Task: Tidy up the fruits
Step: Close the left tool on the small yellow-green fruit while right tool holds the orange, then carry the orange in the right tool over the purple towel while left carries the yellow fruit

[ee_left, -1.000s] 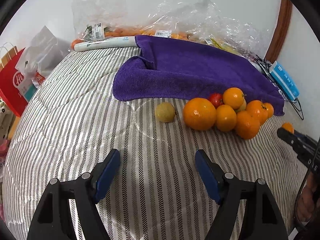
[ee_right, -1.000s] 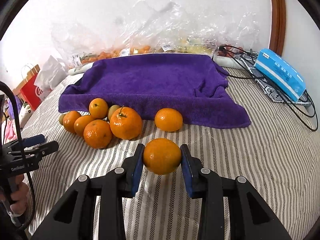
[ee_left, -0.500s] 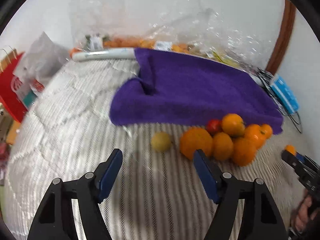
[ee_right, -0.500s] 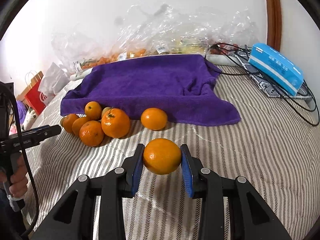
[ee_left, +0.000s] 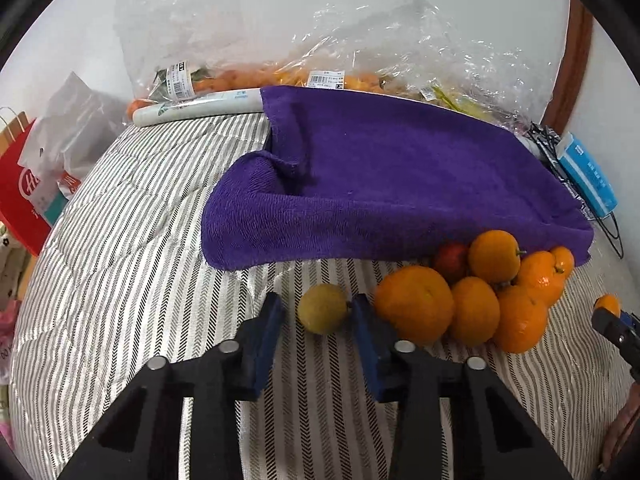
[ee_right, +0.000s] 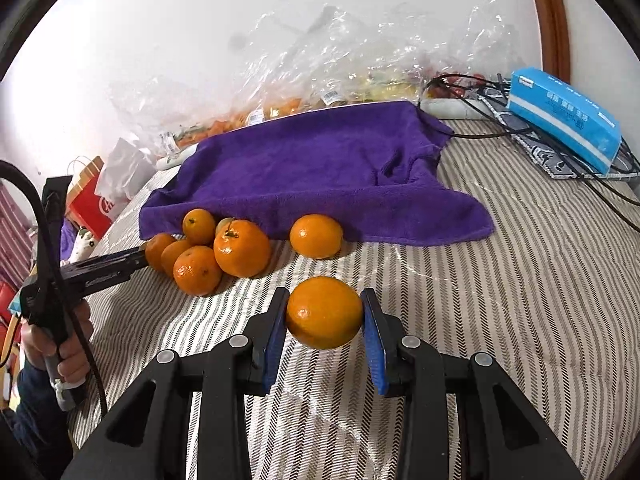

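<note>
An orange (ee_right: 324, 312) is sitting pinched between the blue pads of the right claw (ee_right: 325, 322), held just above the striped bedcover (ee_right: 520, 300). Beyond it, a single orange (ee_right: 316, 236) is lying alone on the bed, right at the front hem of the purple towel (ee_right: 320, 168). To the left of that one, a cluster of oranges (ee_right: 216, 252) is resting in a heap against the same hem.

Over on the other side, a small yellow-green fruit (ee_left: 323, 308) is lying on the bedcover just beside the biggest orange of the pile (ee_left: 414, 310). The left claw (ee_left: 318, 312) is bracketing that fruit with its fingers partly apart: the right pad (ee_left: 362, 320) is sitting against or just beside the fruit's skin, while the left pad (ee_left: 270, 324) is standing clear of it with a visible gap. A red fruit (ee_left: 452, 258) is peeking out at the back of the pile, under the towel's edge.

The towel is lying spread across the middle of the bed, with one corner folded up. Behind it, crinkled clear plastic bags (ee_left: 280, 48) holding more produce are leaning against the white wall. A blue tissue pack (ee_right: 564, 116) is resting on black cables near the right side of the bed, and a red paper bag (ee_left: 20, 184) is standing off the left edge.
</note>
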A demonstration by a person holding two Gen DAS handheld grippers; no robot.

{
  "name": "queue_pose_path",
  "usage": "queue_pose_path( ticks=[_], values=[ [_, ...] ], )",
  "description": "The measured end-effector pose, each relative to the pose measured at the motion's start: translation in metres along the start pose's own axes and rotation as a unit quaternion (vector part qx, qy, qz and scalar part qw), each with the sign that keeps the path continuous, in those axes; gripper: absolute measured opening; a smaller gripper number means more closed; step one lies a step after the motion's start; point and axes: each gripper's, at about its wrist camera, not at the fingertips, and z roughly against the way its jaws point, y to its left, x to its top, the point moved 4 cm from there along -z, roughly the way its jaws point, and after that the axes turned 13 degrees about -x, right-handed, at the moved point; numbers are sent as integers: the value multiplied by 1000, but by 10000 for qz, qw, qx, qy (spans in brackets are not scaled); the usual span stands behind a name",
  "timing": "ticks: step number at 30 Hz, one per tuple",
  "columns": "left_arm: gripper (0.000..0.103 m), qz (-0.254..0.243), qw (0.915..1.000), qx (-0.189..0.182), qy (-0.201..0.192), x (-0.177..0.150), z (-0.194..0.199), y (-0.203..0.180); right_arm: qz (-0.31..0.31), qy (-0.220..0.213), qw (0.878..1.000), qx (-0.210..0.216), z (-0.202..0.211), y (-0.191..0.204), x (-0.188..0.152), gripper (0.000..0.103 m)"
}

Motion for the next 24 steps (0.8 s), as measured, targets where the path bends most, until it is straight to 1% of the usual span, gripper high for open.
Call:
queue_pose_path(
  ticks=[2, 8, 13, 14, 15, 19, 22, 24],
  values=[
    [32, -32, 10000, 32, 9, 0, 0, -1, 78, 49, 10000, 35, -1, 3, -1, 36],
    [31, 25, 10000, -34, -7, 1, -1, 2, 249, 133, 9996, 66, -4, 9, -4, 36],
    [31, 258, 9993, -239, -110, 2, 1, 8, 332, 160, 9993, 61, -4, 12, -4, 36],
    [29, 295, 9991, -274, -127, 2, 1, 9, 319, 157, 9993, 68, -4, 11, -4, 36],
    [24, 330, 9988, -328, -138, 2, 1, 9, 303, 162, 9994, 73, -4, 11, -4, 36],
    [24, 205, 9988, -424, -119, 1, 0, 3, 282, 166, 9995, 40, -5, 10, -3, 36],
    [24, 195, 9988, -411, -163, 2, 2, 2, 337, 134, 9993, -5, -4, 12, -3, 36],
    [24, 224, 9991, -256, -239, 2, 5, 3, 394, 114, 9991, -55, -3, 14, -4, 36]
  ],
)
